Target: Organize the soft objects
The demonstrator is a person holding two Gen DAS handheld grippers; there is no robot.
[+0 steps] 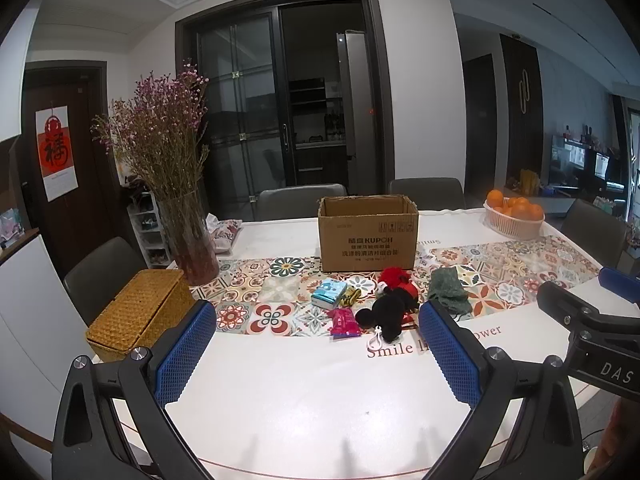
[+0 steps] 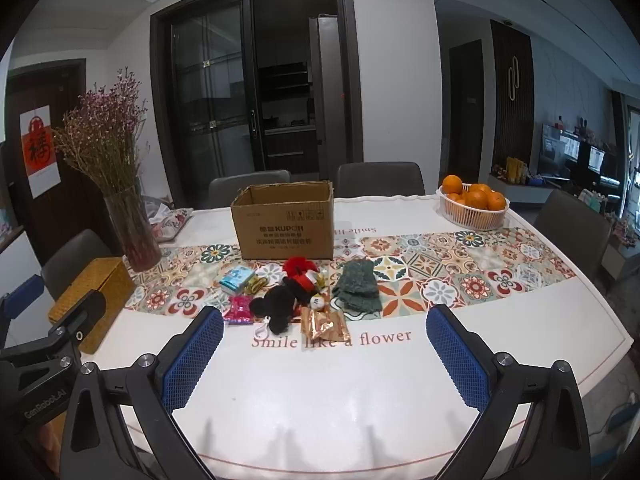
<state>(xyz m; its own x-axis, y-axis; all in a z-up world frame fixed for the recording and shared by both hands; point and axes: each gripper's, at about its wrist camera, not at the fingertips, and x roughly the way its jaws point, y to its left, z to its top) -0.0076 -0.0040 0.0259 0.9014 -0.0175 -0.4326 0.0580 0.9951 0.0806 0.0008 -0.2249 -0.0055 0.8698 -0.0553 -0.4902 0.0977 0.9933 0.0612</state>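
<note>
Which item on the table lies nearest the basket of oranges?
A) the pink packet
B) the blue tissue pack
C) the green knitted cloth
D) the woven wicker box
C: the green knitted cloth lies at the right end of the cluster, on the side toward the basket of oranges; the blue tissue pack, pink packet and woven wicker box all lie further left.
</note>
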